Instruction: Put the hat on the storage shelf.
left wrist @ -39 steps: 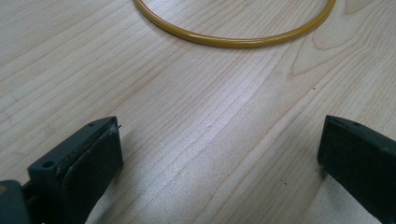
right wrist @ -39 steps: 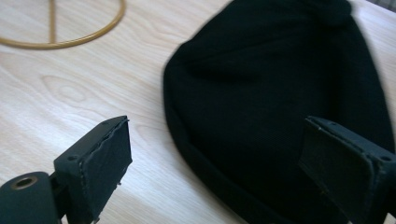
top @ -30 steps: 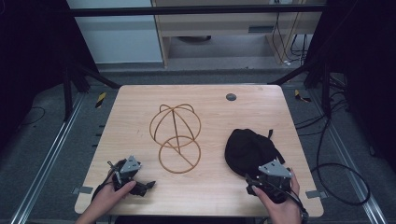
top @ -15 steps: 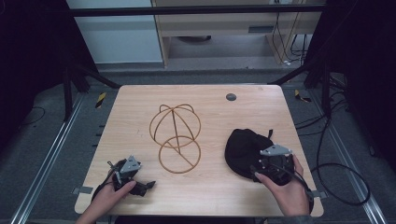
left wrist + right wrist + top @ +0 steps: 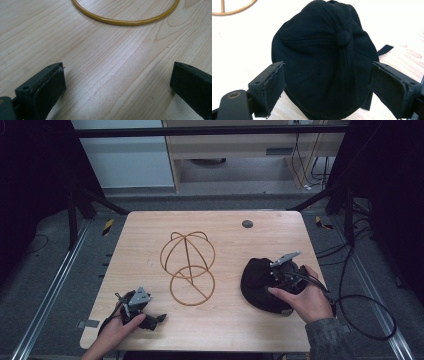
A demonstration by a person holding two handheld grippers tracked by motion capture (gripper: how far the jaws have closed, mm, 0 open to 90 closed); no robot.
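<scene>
Hand-held gripper (image 5: pixel 327 87) wide over unmarked black cap (image 5: pixel 322 57)

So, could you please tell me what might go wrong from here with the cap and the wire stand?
1. The right gripper has its jaws open around the black cap; closing on soft fabric may pinch only a fold, so the cap could slip or crumple.
2. The wire stand looks light, and the left gripper rests apart from it, so it may tip.

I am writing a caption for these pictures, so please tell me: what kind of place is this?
Probably a lab or recording workspace, not a home: a bare wooden table stands between dark metal frame bars, loose cables lie on grey floor, and handheld grippers work there.
</scene>
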